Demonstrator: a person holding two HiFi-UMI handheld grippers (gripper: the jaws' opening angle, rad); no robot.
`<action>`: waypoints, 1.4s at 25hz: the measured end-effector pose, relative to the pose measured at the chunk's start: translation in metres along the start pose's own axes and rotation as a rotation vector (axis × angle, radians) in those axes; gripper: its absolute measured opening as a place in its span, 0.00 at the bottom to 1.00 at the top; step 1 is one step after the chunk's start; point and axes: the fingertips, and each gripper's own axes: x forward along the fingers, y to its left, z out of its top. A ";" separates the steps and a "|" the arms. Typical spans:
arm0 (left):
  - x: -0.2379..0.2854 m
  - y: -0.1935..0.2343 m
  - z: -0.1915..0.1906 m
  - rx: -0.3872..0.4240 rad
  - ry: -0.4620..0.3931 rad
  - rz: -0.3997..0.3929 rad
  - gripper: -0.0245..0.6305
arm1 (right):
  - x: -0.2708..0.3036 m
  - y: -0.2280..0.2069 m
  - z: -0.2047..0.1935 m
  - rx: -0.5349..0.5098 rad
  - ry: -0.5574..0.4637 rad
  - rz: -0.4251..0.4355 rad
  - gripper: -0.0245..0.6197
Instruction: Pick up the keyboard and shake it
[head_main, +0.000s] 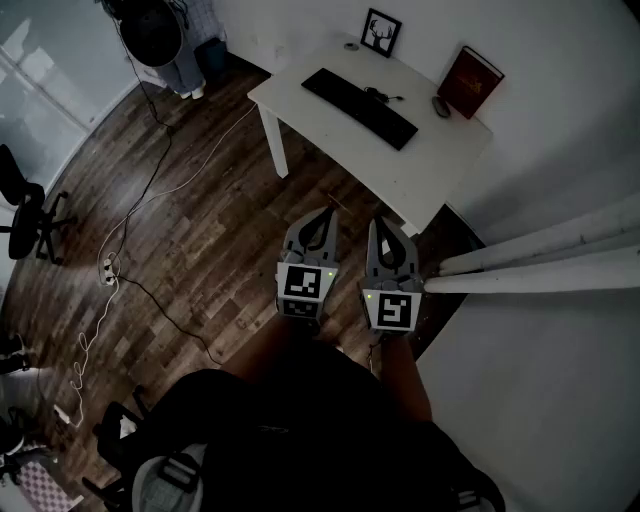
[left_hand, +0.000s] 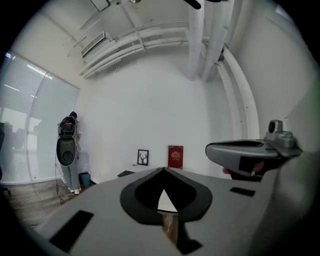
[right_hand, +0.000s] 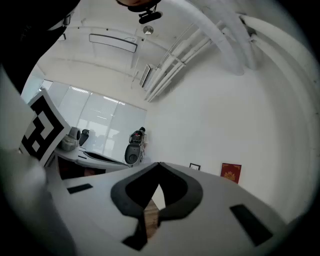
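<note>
Left gripper (head_main: 324, 215) and right gripper (head_main: 381, 225) hang at head view centre, well apart from the flat black keyboard (head_main: 360, 108) on the white surface (head_main: 410, 175), upper centre. Left gripper view: jaws pressed together, empty. Right gripper view: same. Pick-up and shake both remain.

Keyboard (head_main: 360, 107) on white table (head_main: 425, 175); left gripper (head_main: 323, 214), right gripper (head_main: 384, 224) side by side over floor (head_main: 200, 230).

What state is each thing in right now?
keyboard: flat on the table, untouched
left gripper: shut, empty, off the table
right gripper: shut, empty, off the table
book: closed, upright against the wall
frame: upright
</note>
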 end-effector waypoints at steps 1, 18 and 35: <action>0.003 0.006 -0.001 0.001 0.002 -0.001 0.04 | 0.006 0.004 -0.002 -0.005 0.003 0.003 0.07; 0.046 0.131 -0.011 -0.047 0.059 -0.041 0.04 | 0.149 0.070 -0.012 0.009 0.048 0.043 0.07; 0.114 0.225 -0.053 -0.065 0.213 -0.006 0.04 | 0.277 0.114 -0.081 0.044 0.245 0.217 0.07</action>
